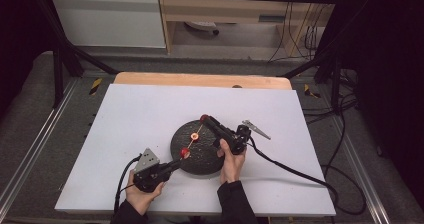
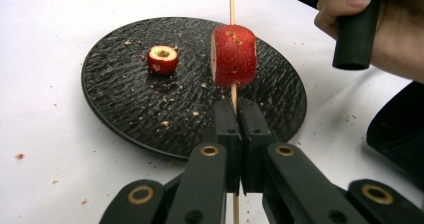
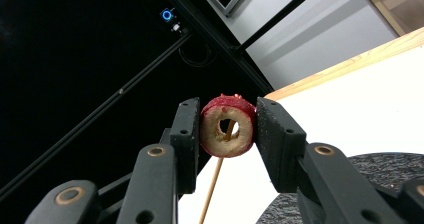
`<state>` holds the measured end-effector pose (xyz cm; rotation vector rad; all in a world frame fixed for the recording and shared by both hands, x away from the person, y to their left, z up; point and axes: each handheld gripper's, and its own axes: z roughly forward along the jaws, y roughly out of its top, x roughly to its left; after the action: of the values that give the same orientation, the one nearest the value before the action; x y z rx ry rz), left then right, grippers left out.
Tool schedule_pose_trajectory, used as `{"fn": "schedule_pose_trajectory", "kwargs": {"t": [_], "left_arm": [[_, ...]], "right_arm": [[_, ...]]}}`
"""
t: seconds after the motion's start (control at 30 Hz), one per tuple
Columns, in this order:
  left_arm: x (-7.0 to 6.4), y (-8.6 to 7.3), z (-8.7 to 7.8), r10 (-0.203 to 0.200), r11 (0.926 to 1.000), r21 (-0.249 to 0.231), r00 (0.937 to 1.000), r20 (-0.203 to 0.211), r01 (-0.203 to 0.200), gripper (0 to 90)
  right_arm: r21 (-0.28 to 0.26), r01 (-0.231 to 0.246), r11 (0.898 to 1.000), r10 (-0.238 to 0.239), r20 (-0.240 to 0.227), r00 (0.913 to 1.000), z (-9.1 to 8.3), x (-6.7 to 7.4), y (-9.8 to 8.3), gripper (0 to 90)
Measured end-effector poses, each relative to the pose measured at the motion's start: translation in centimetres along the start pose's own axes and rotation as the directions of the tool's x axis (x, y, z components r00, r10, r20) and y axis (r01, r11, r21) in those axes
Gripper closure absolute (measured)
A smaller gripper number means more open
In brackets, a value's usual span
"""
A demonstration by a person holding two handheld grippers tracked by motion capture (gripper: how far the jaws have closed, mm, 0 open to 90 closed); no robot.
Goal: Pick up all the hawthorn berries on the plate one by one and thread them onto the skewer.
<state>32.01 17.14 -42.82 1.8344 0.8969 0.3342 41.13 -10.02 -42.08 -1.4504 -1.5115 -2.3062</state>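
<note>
A black round plate (image 1: 207, 159) lies in the middle of the white table. My left gripper (image 1: 176, 163) comes in from the lower left and is shut on the lower end of a thin wooden skewer (image 2: 232, 9). A red cored fruit piece (image 2: 234, 55) is threaded on the skewer just beyond the jaws. My right gripper (image 1: 206, 120) reaches over the plate's far side, shut on a second red cored fruit ring (image 3: 227, 125). The skewer's tip (image 3: 212, 184) points into this ring's hole. A smaller red fruit piece (image 2: 163, 59) rests on the plate (image 2: 125, 99).
Crumbs (image 2: 20, 155) are scattered on the plate and on the white table (image 1: 140, 119). The right gripper's cable (image 1: 290, 169) trails across the mat to the right. A wooden strip (image 1: 200, 79) edges the table's far side, with black frame bars around it.
</note>
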Motion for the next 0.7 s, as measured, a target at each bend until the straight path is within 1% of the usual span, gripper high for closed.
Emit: {"fn": "schedule_pose_trajectory", "kwargs": {"t": [0.1, 0.27, 0.4, 0.5, 0.53, 0.7], "left_arm": [[0.05, 0.12, 0.15, 0.0, 1.0, -0.001, 1.0, -0.002, 0.0, 88.5], [-0.07, 0.42, 0.2, 0.011, 0.9999, -0.01, 0.9999, -0.003, -0.011, 88.5], [-0.44, 0.47, 0.03, 0.017, 0.9993, -0.033, 0.9998, -0.007, -0.018, 88.5], [-0.52, 0.52, -0.03, 0.008, 0.9988, -0.048, 0.9998, -0.018, -0.009, 88.6], [-0.51, 0.52, 0.03, 0.008, 0.9988, -0.049, 0.9998, -0.018, -0.009, 88.6], [-0.69, 0.54, 0.33, 0.014, 0.9989, -0.045, 0.9996, -0.024, -0.016, 88.6]], "right_arm": [[-0.001, 0.01, 1.0, -0.01, 0.0, 0.9999, -0.06, 0.04, 0.08, 63.6], [-0.006, 0.011, 1.0, -0.011, -0.006, 0.9999, -0.18, 0.21, 0.36, 63.8], [-0.006, 0.01, 1.0, -0.01, -0.006, 0.9999, -0.26, 0.28, 0.58, 63.8], [-0.018, 0.0, 1.0, 0.0, -0.017, 0.9999, -0.25, 0.3, 0.6, 64.0], [-0.017, -0.004, 1.0, 0.004, -0.023, 0.9997, -0.27, 0.29, 0.62, 64.0], [-0.008, -0.008, 1.0, 0.008, -0.022, 0.9997, -0.37, 0.41, 0.72, 64.4]]}}
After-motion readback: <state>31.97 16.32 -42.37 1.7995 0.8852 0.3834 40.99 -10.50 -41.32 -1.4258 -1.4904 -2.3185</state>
